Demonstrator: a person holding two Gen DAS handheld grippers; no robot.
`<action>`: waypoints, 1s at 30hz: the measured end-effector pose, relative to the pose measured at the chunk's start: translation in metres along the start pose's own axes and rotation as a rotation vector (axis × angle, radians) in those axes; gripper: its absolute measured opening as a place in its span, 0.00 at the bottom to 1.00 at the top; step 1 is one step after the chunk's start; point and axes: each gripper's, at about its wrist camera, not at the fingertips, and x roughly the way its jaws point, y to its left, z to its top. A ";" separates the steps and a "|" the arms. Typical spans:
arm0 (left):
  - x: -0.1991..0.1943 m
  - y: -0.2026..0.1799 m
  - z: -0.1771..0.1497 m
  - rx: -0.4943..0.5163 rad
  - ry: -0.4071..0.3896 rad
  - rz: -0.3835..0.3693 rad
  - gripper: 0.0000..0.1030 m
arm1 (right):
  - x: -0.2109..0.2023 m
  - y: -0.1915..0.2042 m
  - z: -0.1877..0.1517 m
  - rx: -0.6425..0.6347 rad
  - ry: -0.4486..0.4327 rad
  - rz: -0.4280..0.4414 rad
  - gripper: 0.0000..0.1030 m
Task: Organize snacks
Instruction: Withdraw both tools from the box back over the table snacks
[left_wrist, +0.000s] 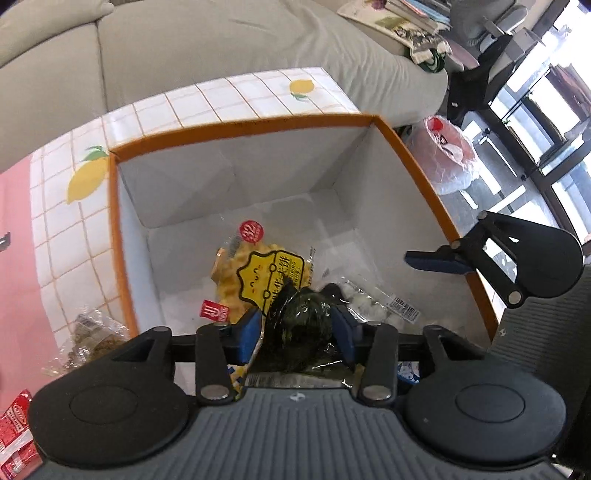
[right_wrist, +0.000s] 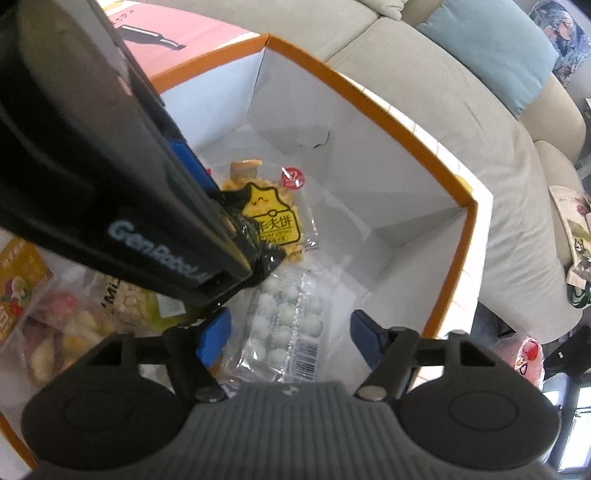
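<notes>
My left gripper (left_wrist: 297, 326) is shut on a dark green seaweed snack packet (left_wrist: 299, 328) and holds it inside the orange-rimmed white box (left_wrist: 243, 127). On the box floor lie a yellow waffle snack bag (left_wrist: 258, 273) and a clear pack of white candy balls (left_wrist: 373, 304). My right gripper (right_wrist: 288, 338) is open and empty over the same box (right_wrist: 369, 92), above the candy pack (right_wrist: 284, 325). The left gripper's body (right_wrist: 110, 184) crosses the right wrist view, with the dark packet (right_wrist: 258, 243) at its tip over the waffle bag (right_wrist: 273, 218). The right gripper's finger (left_wrist: 436, 260) shows at the box's right wall.
A lemon-print tiled cloth (left_wrist: 74, 221) and a pink surface (left_wrist: 14, 240) lie left of the box, with a clear snack bag (left_wrist: 88, 336) and a red packet (left_wrist: 14, 432). More snack bags (right_wrist: 66, 332) lie at the left. A grey sofa (left_wrist: 203, 48) stands behind.
</notes>
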 end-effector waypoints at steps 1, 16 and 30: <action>-0.002 0.000 0.000 -0.005 -0.004 -0.001 0.55 | -0.002 0.000 0.002 0.001 0.002 -0.001 0.75; -0.071 -0.005 -0.026 -0.001 -0.128 0.043 0.63 | -0.060 0.020 0.000 0.057 -0.084 -0.075 0.86; -0.146 0.031 -0.111 -0.072 -0.265 0.122 0.63 | -0.131 0.064 -0.030 0.373 -0.325 -0.057 0.86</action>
